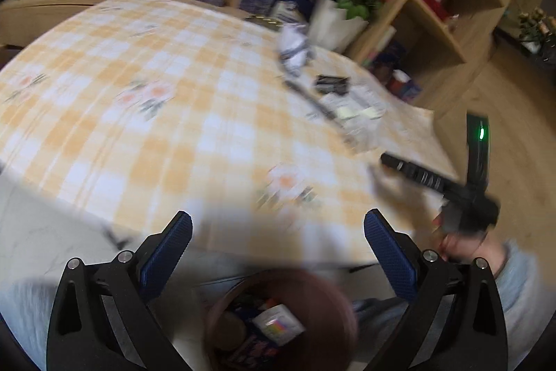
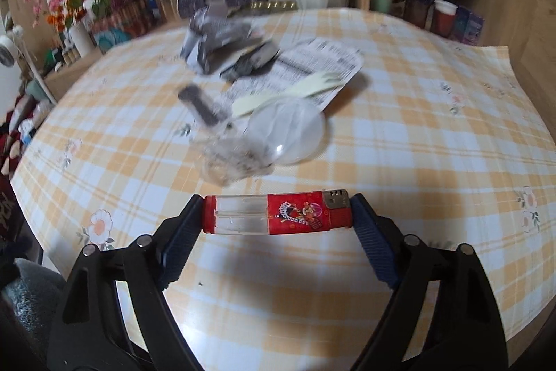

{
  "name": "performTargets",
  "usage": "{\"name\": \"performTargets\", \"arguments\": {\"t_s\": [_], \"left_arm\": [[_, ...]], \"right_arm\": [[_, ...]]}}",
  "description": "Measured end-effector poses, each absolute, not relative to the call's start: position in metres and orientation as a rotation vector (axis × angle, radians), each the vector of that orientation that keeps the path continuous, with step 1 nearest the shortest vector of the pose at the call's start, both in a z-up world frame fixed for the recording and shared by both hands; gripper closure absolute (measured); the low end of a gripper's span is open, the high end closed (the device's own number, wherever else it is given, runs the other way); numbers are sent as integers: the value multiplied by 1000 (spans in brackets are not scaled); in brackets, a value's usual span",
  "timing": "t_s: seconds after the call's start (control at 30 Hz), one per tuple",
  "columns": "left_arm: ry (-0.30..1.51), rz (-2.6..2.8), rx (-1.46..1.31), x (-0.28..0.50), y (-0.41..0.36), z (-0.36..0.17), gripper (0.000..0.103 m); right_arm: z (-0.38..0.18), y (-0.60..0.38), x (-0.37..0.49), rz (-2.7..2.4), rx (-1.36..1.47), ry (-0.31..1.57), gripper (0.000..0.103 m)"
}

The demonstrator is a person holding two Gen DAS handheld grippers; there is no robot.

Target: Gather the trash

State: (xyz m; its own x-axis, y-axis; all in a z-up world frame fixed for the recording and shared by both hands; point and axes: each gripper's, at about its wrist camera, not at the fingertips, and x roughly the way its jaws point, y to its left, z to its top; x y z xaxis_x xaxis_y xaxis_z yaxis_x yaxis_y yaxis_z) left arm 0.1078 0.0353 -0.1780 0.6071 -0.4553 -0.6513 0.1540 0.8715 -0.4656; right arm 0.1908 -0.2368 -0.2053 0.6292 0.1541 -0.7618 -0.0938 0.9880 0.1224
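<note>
The red lighter [image 2: 276, 214] lies crosswise between the right gripper [image 2: 276, 218] fingers, one pad at each end of its long axis, just above the desk [image 2: 417, 134], while the left gripper [image 1: 278, 252] hangs wide and empty over the brown bin [image 1: 281, 319].

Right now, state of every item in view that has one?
left hand-held gripper: open, nothing between the pads, above the bin
right hand-held gripper: pads on both ends of the lighter
lighter: lengthwise between the pads, tank looks near empty
bin: open top, wrappers inside
clear lid: lying on the tablecloth
crumpled paper: on the table, not collected
flower pot: upright
</note>
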Motion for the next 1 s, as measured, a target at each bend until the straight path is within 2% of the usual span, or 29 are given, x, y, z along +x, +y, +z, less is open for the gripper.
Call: {"name": "performTargets", "arguments": {"t_s": [0.2, 0.33, 0.43, 0.57, 0.6, 0.67, 0.7, 1.0], "left_arm": [[813, -462, -405, 214, 7, -148, 6], [819, -412, -284, 304, -25, -151, 7], [835, -370, -174, 359, -48, -159, 11], [862, -316, -162, 408, -61, -172, 14], [879, -304, -173, 420, -63, -177, 18], [918, -304, -173, 436, -65, -187, 42], [944, -292, -158, 442, -67, -191, 68], [862, -379, -52, 394, -57, -160, 72]], "right_arm": [[-193, -266, 182, 135, 152, 821, 20], [-192, -281, 175, 124, 210, 803, 20], [-191, -291, 170, 109, 229, 795, 20], [-188, -303, 164, 88, 225, 775, 20], [-188, -306, 162, 80, 226, 774, 20], [-189, -312, 160, 71, 235, 774, 20], [-189, -315, 159, 68, 240, 775, 20], [-185, -309, 133, 78, 231, 759, 20]]}}
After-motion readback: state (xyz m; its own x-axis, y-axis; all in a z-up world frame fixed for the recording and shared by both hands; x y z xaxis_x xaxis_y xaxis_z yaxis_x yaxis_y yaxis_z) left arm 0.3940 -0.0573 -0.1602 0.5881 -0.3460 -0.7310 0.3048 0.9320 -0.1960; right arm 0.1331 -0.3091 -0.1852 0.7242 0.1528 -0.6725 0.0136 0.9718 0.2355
